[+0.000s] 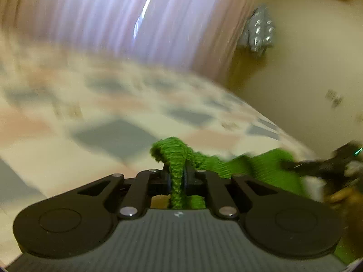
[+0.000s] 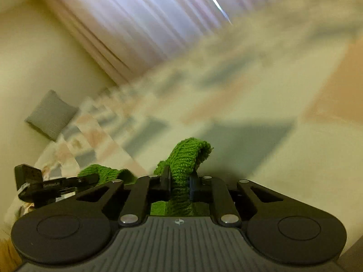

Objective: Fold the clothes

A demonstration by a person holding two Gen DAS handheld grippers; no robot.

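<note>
A green knitted garment (image 1: 175,156) is pinched between the jaws of my left gripper (image 1: 177,178), a fold of it poking up past the fingertips. The cloth stretches away to the right toward my right gripper (image 1: 326,167), seen blurred at the right edge. In the right wrist view my right gripper (image 2: 179,184) is shut on another bunched fold of the green knitted garment (image 2: 188,156). My left gripper (image 2: 54,187) shows at the left there, with green cloth trailing from it. Both frames are motion-blurred.
A bed with a patchwork cover (image 1: 118,122) of grey, pink and cream squares lies under both grippers. A grey pillow (image 2: 51,114) rests by the cream wall. Pale curtains (image 1: 113,15) hang behind the bed.
</note>
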